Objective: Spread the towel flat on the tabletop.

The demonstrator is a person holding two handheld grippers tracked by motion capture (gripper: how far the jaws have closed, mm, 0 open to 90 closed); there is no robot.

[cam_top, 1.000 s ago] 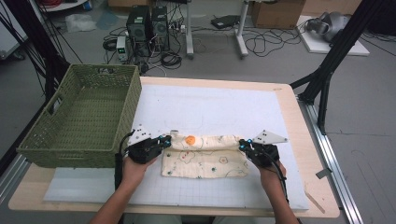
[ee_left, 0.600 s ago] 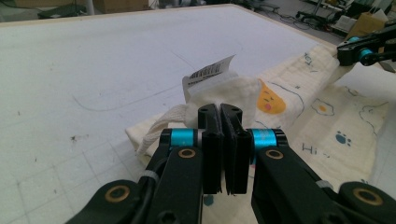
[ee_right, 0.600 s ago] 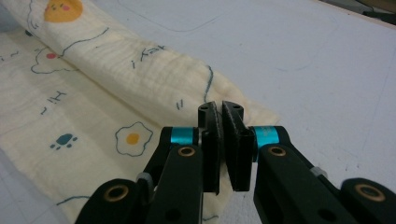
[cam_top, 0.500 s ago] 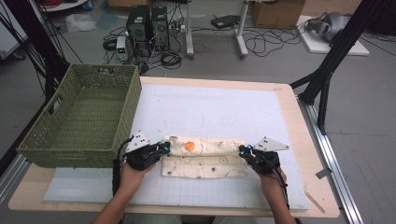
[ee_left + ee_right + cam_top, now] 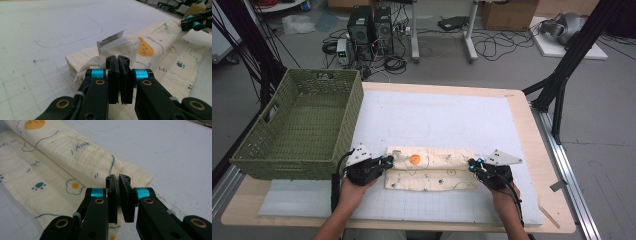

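— Where's the cloth (image 5: 430,168) relative to your tools?

— It lies on the white mat (image 5: 442,120) of the worktop (image 5: 532,150), a long cream strip running side to side, folded lengthwise so that a rolled-over layer sits along its far edge. I have one end in each hand. My left hand-held gripper (image 5: 384,161) is at its left end, my right hand-held gripper (image 5: 473,164) at its right end.

— Are the jaws gripping?

— Yes. In the left gripper view, my left hand-held gripper (image 5: 118,60) is clamped on the corner of the folded layer, and the fabric bunches up just past the tips. In the right gripper view, my right hand-held gripper (image 5: 118,178) is pressed together on the edge of the fold at the other corner.

— Any writing you can read?

— A white tag (image 5: 111,40) stands up from the corner I hold on the left. It has small dark print, too fine for me to read. The cloth itself has blue doodles: a "Hi" near paw prints, more scribbled letters I can't make out, a fried egg, and an orange chick face (image 5: 145,48).

— Anything else nearby?

— A green woven basket (image 5: 302,125) sits on the left of the worktop, just beside my left hand (image 5: 354,187).
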